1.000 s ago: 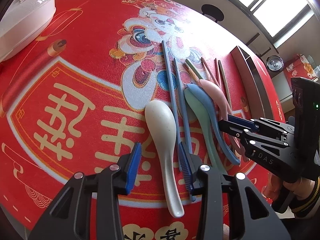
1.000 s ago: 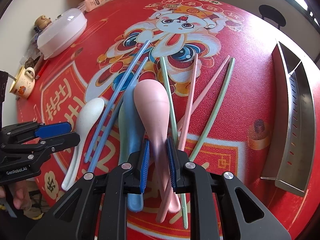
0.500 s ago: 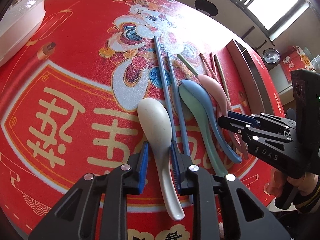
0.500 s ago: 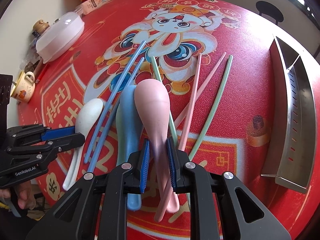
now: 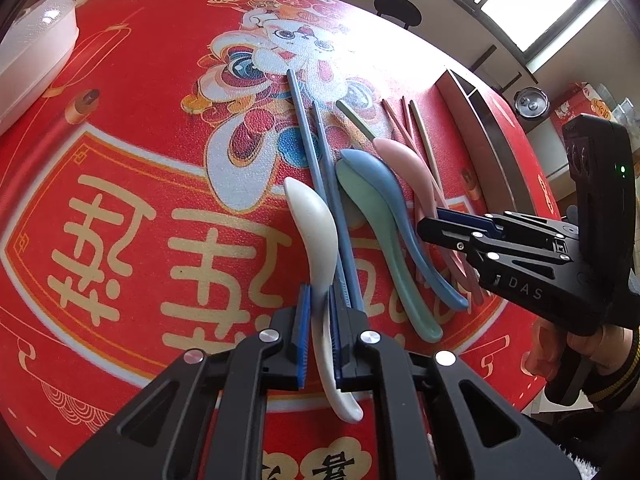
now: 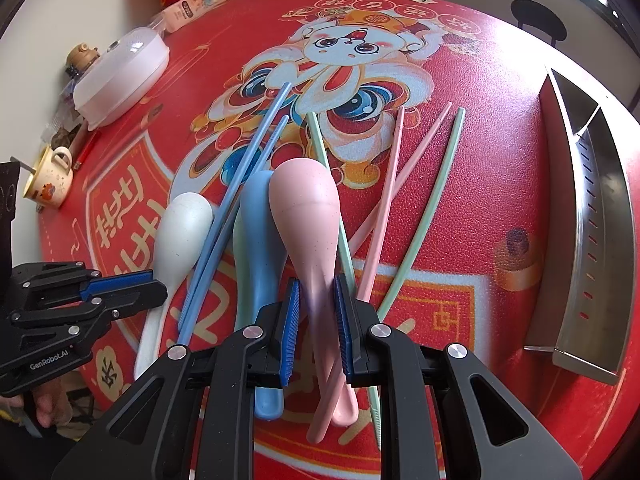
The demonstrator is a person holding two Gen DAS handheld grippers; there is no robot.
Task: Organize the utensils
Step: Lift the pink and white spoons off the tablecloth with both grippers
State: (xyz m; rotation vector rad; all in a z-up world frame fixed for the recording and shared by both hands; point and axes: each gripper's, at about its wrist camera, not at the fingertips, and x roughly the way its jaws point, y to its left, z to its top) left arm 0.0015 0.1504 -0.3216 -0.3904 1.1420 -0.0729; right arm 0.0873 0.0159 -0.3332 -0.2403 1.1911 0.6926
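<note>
Spoons on the red worktop (image 5: 120, 92) — our left gripper (image 5: 320, 332) has just clamped the white spoon (image 5: 316, 232), right gripper (image 6: 316, 312) clamps the pink spoon (image 6: 308, 216); light, stiff, slick — we'd grip necks.

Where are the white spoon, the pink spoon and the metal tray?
white spoon (image 5: 316, 216), left wrist view, on the back of its bowl.
pink spoon (image 6: 306, 204), right wrist view, on the back of its bowl.
metal tray (image 6: 596, 216), right wrist view, on its inner wall with the slots.
</note>
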